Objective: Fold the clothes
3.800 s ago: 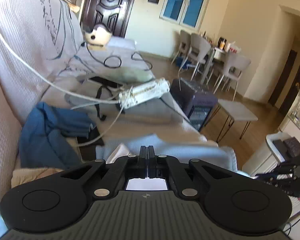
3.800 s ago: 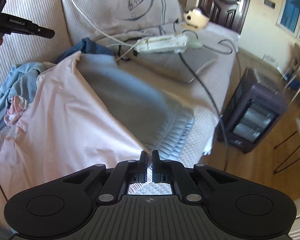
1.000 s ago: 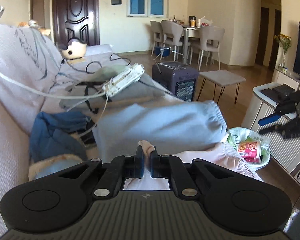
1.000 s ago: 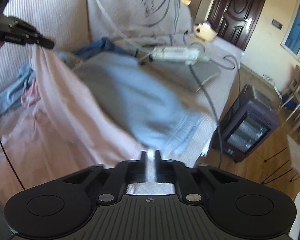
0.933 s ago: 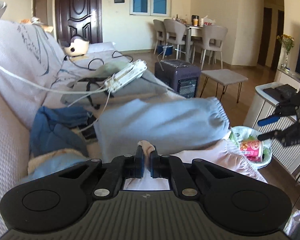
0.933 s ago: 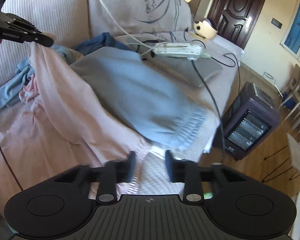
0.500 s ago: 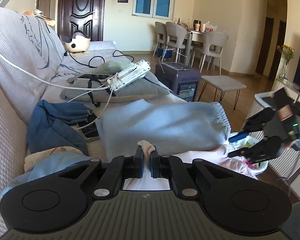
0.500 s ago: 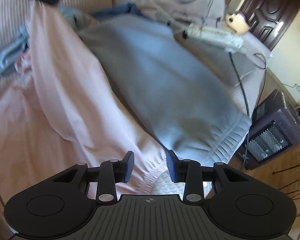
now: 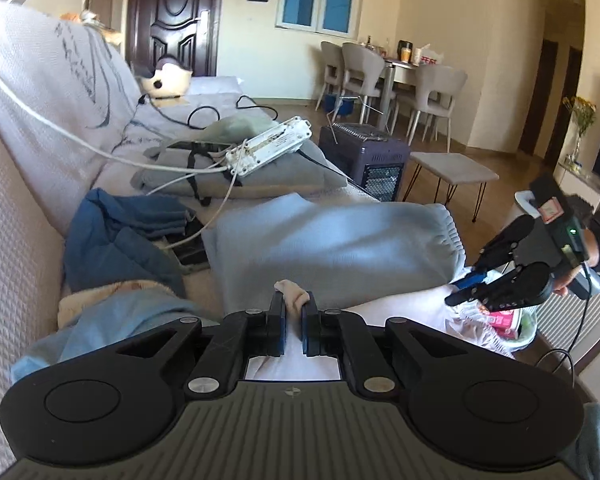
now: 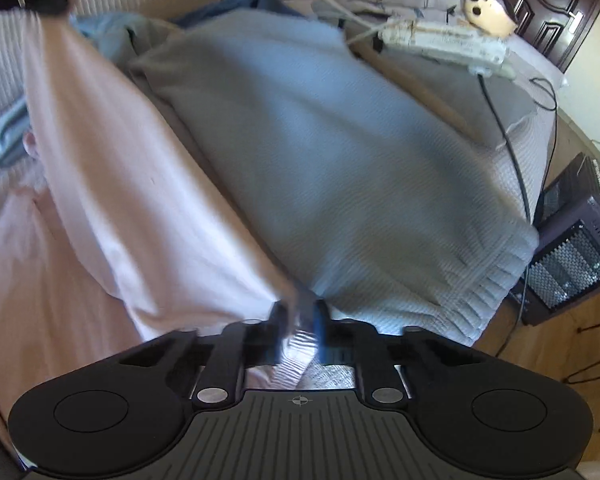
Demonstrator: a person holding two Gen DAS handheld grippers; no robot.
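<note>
Pink garment (image 10: 112, 184) lies spread over the sofa (image 9: 16, 208), stretched between the two grippers. The left gripper (image 9: 293, 312) has its jaws clenched on a bunched corner of that pink cloth, which pokes up between the pads. The right gripper (image 10: 298, 320) has its jaws closed on the ribbed hem of the same garment at the sofa's front edge, though that frame is smeared by motion.

Only the left wrist view shows the room beyond: the dark door (image 9: 172, 20), the dining chairs (image 9: 380, 76), the small stool (image 9: 448, 168), and the right gripper (image 9: 466, 290) seen from outside, held by a hand (image 9: 580, 256). It also shows a dark blue garment (image 9: 116, 240) crumpled against the backrest.

Both views show the grey sweater (image 10: 332, 168) lying just beside the pink cloth, the white power strip (image 9: 270, 146) beyond it, and the heater (image 10: 576, 248) on the floor. The right wrist view alone shows the pink cloth's full length running up toward the left gripper (image 10: 24, 0) in the top corner.
</note>
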